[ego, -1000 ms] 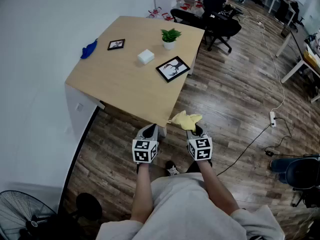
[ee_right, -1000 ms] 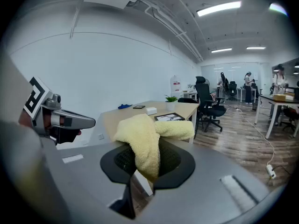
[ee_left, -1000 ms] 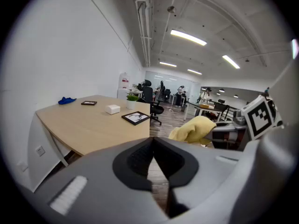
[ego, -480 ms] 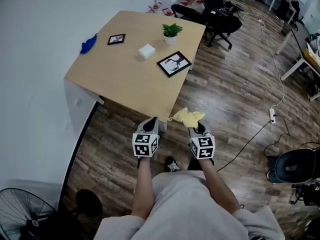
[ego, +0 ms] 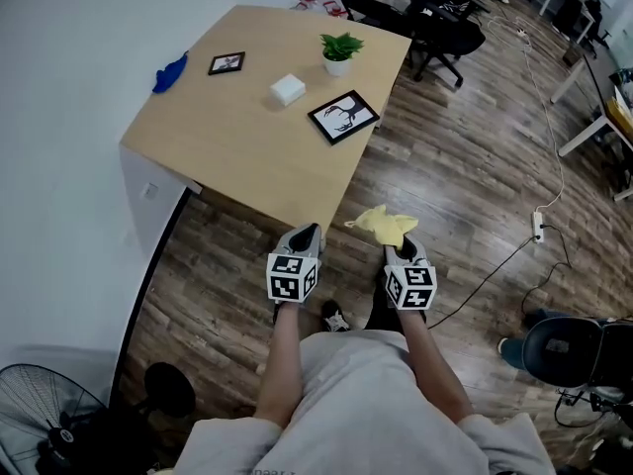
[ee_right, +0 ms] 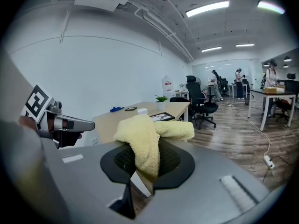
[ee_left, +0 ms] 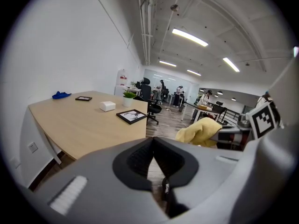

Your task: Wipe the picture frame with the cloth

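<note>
A black picture frame (ego: 342,117) with a deer drawing lies flat near the right edge of the wooden table (ego: 237,156); it also shows in the left gripper view (ee_left: 131,116). A smaller black frame (ego: 226,62) lies further back. My right gripper (ego: 398,241) is shut on a yellow cloth (ego: 384,224), held over the floor well short of the table; the cloth (ee_right: 142,136) hangs from the jaws in the right gripper view. My left gripper (ego: 304,237) is shut with nothing in it, close to the table's near corner.
On the table stand a small potted plant (ego: 339,52), a white box (ego: 288,90) and a blue cloth (ego: 169,71) at the wall side. Black office chairs (ego: 435,38) stand beyond the table. A cable and power strip (ego: 537,227) lie on the wooden floor. A fan (ego: 40,424) stands lower left.
The person has stepped back a little: both grippers sit lower in the head view and further from the table's corner. The cloth stays in the right gripper.
</note>
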A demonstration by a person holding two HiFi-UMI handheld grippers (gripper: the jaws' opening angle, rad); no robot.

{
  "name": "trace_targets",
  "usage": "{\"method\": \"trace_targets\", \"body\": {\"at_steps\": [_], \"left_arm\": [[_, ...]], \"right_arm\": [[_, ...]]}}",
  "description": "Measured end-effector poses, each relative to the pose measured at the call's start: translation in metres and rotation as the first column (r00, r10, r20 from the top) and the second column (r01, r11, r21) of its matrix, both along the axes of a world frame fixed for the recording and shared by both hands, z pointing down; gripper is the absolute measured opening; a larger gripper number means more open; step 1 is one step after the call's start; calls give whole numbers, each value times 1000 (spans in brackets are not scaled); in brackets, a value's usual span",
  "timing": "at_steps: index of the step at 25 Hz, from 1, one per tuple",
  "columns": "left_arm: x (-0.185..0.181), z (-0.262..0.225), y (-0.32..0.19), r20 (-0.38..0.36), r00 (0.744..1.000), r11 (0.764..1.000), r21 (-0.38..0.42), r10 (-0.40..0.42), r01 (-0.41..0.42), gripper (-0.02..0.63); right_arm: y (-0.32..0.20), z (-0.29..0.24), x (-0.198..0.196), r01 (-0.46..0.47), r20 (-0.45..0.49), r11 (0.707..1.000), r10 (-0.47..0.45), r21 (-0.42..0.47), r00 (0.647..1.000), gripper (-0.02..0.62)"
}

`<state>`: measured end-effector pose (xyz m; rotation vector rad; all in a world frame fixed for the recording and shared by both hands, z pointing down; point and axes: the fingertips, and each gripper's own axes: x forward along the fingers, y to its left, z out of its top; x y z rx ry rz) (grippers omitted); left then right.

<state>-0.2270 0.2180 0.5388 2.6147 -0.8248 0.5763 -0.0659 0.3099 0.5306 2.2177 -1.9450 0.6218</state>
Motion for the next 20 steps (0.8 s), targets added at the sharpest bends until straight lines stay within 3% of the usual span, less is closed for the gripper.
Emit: {"method": "trace_targets", "body": {"at_steps": [8,15,20], "left_arm": [[27,-2,-46,11,999,999,14,-43,43,52],[70,-3,-100,29,997,997,13,-70,70,52],[105,-8,-140,41,993,994,14,-109,108,52]], "right_arm": [[-51,-2,35,40,-4,999,-40,16,999,58],[-126,-14,89,72,15,997,-72,41,997,58],[-179,-31,126,148,38,986,-151,79,988,58]]}}
